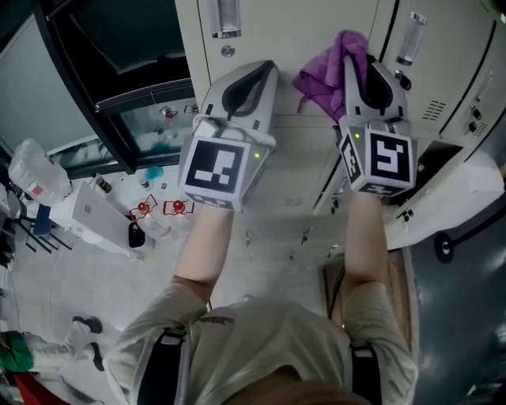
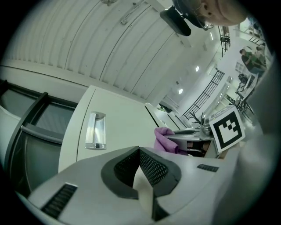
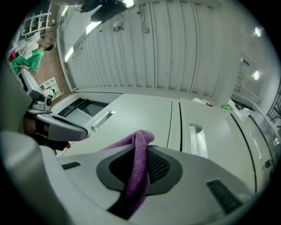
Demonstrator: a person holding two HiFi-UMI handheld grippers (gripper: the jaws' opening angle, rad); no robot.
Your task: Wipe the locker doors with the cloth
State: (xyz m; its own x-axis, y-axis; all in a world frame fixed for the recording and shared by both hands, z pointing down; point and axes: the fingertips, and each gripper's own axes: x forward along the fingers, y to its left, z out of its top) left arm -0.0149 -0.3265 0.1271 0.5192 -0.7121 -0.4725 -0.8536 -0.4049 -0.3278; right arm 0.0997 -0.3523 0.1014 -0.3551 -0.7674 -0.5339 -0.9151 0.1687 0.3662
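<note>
Over on the left, the left gripper (image 1: 265, 71) is clenched on nothing near the pale locker doors (image 1: 300, 24), which I judge mostly unwiped, while the right gripper (image 3: 147, 151) pinches the purple cloth (image 1: 320, 83), bunched and drooping, close against a door.

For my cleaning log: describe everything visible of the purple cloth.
The purple cloth looks like soft, fuzzy fabric. It is bunched into a thick fold pinched between the jaws of the right gripper, with a rounded loop poking past the tips and loose folds spilling out sideways. It sits close to a pale locker door; contact cannot be told.
</note>
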